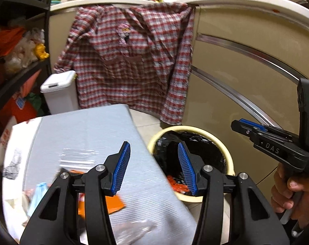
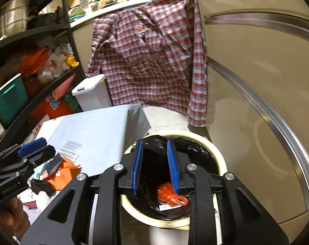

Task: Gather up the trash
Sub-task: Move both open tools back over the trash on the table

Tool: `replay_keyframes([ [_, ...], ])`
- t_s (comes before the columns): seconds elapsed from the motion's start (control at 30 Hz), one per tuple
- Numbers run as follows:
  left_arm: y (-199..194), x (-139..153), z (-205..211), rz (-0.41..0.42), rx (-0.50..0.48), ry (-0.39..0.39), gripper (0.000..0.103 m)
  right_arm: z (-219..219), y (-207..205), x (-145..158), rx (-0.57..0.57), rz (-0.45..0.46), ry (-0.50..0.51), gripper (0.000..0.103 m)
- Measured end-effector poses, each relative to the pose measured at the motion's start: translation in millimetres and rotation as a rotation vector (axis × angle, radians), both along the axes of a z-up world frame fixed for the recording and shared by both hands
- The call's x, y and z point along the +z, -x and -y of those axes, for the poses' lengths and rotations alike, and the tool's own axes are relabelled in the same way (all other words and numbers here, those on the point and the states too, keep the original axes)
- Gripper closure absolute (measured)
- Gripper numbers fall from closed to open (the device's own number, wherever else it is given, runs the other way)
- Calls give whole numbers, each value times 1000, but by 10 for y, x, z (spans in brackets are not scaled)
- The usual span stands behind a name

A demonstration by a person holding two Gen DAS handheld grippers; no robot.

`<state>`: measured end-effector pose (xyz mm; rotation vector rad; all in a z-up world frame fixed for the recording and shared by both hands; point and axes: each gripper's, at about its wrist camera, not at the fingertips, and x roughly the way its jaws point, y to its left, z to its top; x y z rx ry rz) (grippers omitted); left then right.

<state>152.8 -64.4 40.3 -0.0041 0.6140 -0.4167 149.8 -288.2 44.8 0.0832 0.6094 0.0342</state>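
A cream trash bin (image 2: 219, 157) with a black liner stands on the floor beside a low grey table (image 2: 97, 130). An orange wrapper (image 2: 168, 194) lies inside the bin. My right gripper (image 2: 155, 167) is open and empty, right over the bin's mouth. My left gripper (image 1: 154, 167) is open and empty, over the table's right edge next to the bin (image 1: 230, 161). Orange wrappers (image 2: 64, 173), a clear plastic wrapper (image 2: 70, 148) and paper scraps lie on the table's near left part. The orange wrapper also shows in the left wrist view (image 1: 111, 204).
A plaid shirt (image 1: 132, 59) hangs over the counter edge behind the table. A small white lidded bin (image 2: 91, 94) stands at the back. Dark shelves (image 2: 32, 61) with bags and pots fill the left. A beige curved cabinet (image 2: 256, 102) is on the right.
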Motion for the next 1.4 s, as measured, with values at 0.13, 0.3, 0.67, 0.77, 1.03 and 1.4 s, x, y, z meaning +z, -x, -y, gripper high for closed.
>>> replay_keyframes([
  [0.13,62,102,-353,20,41,2,54,-211,13,43,45,12,-9,79],
  [0.3,157,313,-944,39,108,-40,54,-523,9,78,126,23,-42,87],
  [0.67,297,356,-2002,40,256,-44,56,-1109,-7,-170,277,-39,-71,88],
  [0.77,188,93,-2221,-45,311,2,65,-1234,-51,-234,301,-55,-71,88],
  [1.03,42,-214,-2389,-127,329,-6,65,-1544,-234,-502,366,-132,-87,86],
  [1.4,-59,-480,-2513,-206,295,-14,65,-2025,-443,-916,487,-237,-149,86],
])
